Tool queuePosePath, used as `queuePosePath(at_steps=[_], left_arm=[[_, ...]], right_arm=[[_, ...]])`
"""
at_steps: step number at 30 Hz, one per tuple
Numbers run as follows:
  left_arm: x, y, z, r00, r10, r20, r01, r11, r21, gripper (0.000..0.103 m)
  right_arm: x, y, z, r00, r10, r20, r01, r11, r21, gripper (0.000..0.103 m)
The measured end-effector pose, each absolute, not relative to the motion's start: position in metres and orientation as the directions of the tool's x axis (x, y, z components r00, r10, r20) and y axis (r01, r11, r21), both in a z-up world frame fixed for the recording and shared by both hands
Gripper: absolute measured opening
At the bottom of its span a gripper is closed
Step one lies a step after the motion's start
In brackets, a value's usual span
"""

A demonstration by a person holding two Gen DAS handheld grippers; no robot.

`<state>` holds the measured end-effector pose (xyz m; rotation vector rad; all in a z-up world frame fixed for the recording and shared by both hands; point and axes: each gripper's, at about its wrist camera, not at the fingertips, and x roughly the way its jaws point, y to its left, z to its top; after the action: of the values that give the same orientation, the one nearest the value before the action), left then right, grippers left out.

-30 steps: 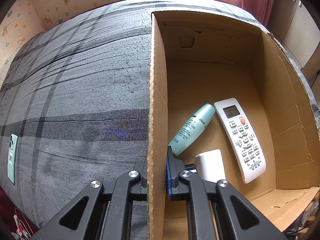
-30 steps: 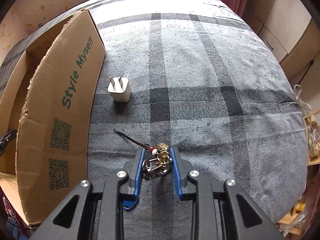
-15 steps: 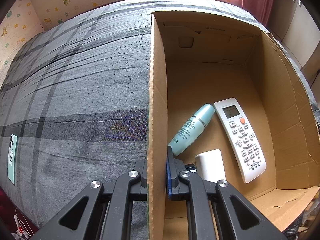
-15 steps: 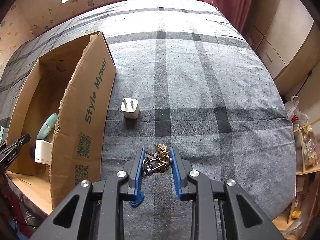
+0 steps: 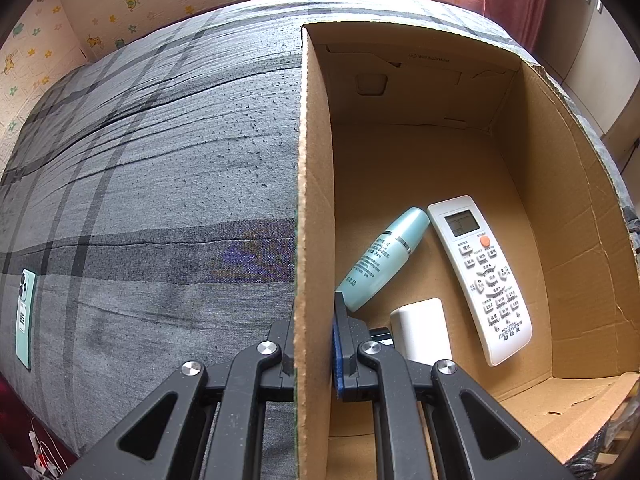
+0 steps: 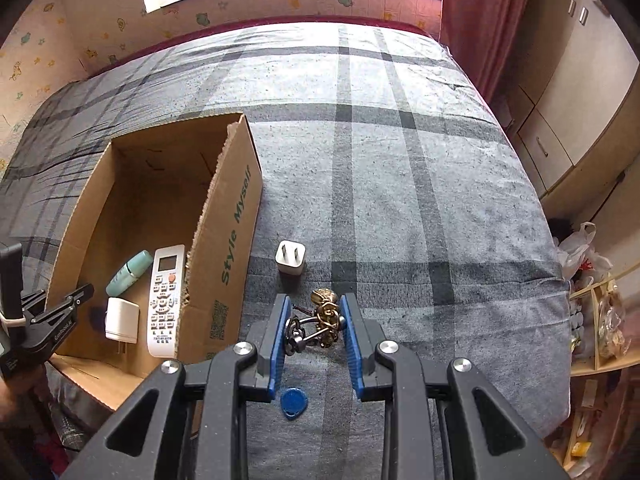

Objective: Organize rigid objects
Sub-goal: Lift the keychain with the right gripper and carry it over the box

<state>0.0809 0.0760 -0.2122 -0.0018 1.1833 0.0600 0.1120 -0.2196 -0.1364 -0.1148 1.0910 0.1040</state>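
My left gripper (image 5: 314, 316) is shut on the left wall of the cardboard box (image 5: 314, 200). Inside the box lie a teal bottle (image 5: 382, 258), a white remote (image 5: 480, 276) and a white charger (image 5: 424, 330). My right gripper (image 6: 316, 320) is shut on a keychain (image 6: 320, 322) with gold charms, metal rings and a hanging blue tag (image 6: 294, 402), held above the bed. A white plug adapter (image 6: 290, 258) stands on the bed just beyond it, beside the box (image 6: 236, 220). The left gripper (image 6: 52, 316) also shows in the right wrist view.
A grey plaid bed cover (image 6: 400, 160) spreads all around. A teal phone (image 5: 25, 316) lies on the bed far left of the box. Wardrobe doors (image 6: 568, 92) and a shelf with bags (image 6: 600, 312) stand to the right of the bed.
My right gripper has lifted the keychain off the bed and risen, so the box interior comes into its view. The left gripper has not moved.
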Motion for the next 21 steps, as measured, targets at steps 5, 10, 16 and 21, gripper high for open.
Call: queuePosePath(at_steps=[5,10,16,21], left_arm=[[0.081,0.076,-0.212,0.377,0.045,-0.925,-0.048,0.998,0.029,0.011],[0.081,0.076,-0.212,0.376,0.046,-0.925,-0.048,0.998,0.03,0.011],[0.081,0.076,-0.212,0.376,0.046,-0.925,-0.048,0.998,0.03,0.011],[0.081,0.076,-0.212,0.377,0.046,-0.925,-0.046,0.998,0.031,0.011]], right_arm=[[0.115,-0.206,-0.113,0.492,0.037,-0.87,-0.166,0.985,-0.052,0.027],[0.117,-0.189,-0.094,0.52,0.063,-0.852,-0.2,0.979,-0.05,0.027],[0.119,-0.161,-0.081,0.534,0.104,-0.839,-0.252,0.967,-0.041,0.027],[0.121,-0.134,-0.078,0.53,0.142,-0.836,-0.306,0.952,-0.033,0.027]])
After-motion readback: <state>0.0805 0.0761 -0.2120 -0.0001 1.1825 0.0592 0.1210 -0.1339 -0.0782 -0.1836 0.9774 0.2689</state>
